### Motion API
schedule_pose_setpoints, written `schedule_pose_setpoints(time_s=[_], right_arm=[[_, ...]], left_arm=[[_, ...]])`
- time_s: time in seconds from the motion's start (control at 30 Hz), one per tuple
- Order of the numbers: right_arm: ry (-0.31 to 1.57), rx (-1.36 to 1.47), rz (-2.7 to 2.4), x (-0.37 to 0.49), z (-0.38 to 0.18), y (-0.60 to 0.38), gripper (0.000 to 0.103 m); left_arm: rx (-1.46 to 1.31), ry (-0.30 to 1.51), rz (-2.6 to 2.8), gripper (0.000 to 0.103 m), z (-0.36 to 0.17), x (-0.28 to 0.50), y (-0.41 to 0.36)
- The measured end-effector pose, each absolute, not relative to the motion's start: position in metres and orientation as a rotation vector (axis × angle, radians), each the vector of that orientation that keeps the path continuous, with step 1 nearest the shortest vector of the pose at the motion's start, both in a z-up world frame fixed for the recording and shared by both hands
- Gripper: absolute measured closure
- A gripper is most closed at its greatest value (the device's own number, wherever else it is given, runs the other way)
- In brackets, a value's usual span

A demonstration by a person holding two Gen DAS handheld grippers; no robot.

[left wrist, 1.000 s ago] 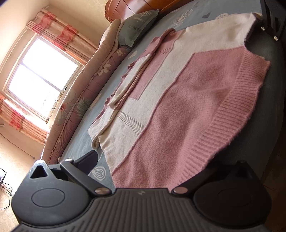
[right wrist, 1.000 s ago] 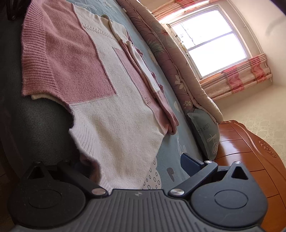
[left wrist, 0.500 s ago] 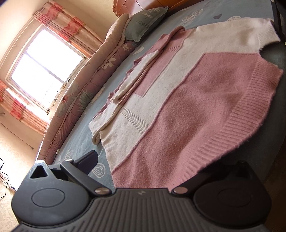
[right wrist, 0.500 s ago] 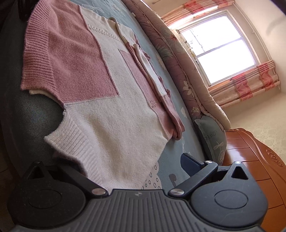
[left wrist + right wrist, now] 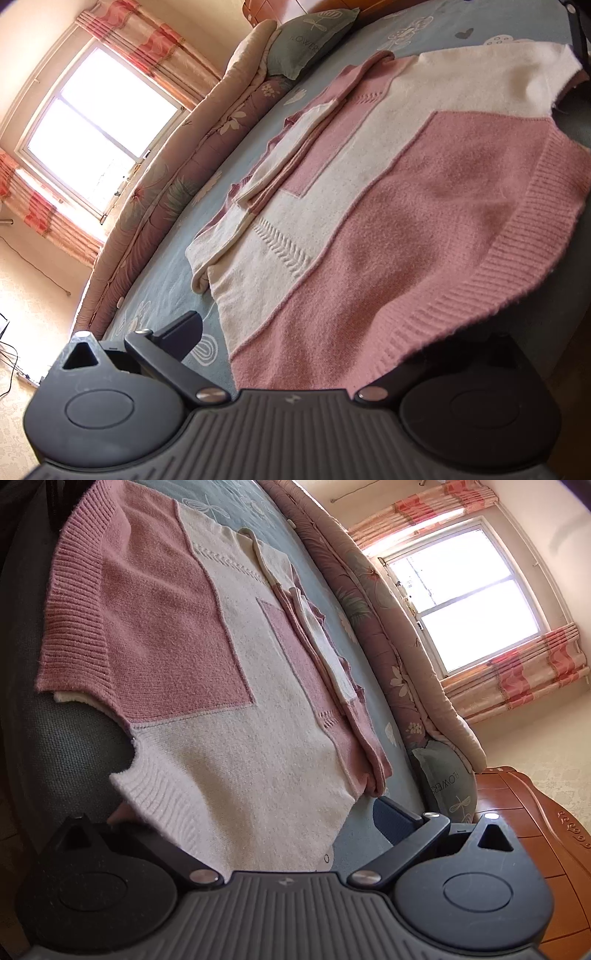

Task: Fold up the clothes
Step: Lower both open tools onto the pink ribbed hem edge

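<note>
Sweater point(image 5: 388, 206), pink and cream, lies flat near the bed's point(image 5: 162, 284) front edge, its hem over both grippers. Left gripper point(image 5: 295, 350) and right gripper point(image 5: 258, 834) each have jaws apart, one finger under the knit. Beyond: rolled quilt point(image 5: 177, 177), pillow point(image 5: 447, 782), wooden headboard point(image 5: 546, 823), curtained window point(image 5: 461, 602).

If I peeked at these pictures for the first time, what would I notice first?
The big pink and cream sweater spread flat over the blue bed, its ribbed hem toward the cameras, with each black gripper at a near corner. Next, the bright window with pink striped curtains on the far wall. Along the bed's far side lies a rolled flowery quilt, with a green pillow at its end.
</note>
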State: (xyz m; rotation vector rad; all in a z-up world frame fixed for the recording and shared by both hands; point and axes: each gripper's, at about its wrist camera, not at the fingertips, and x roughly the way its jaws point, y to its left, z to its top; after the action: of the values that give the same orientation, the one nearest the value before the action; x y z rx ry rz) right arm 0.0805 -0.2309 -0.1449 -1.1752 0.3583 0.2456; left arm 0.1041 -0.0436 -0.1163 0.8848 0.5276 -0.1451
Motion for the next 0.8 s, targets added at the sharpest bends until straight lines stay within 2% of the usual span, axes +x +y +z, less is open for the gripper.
schedule_pose_setpoints(time_s=[0.37,0.8], right_arm=[[0.379,-1.140,0.237,0.091,-0.142,-0.229,0.000],[0.198,-1.264,0.050,0.089,-0.151,-0.217,0.000]], left_arm=[[0.991,0.493,-0.162,0.000,-0.119,0.106,-0.048],[1.070,0.411,-0.088,0.000,-0.121,0.108,-0.049]])
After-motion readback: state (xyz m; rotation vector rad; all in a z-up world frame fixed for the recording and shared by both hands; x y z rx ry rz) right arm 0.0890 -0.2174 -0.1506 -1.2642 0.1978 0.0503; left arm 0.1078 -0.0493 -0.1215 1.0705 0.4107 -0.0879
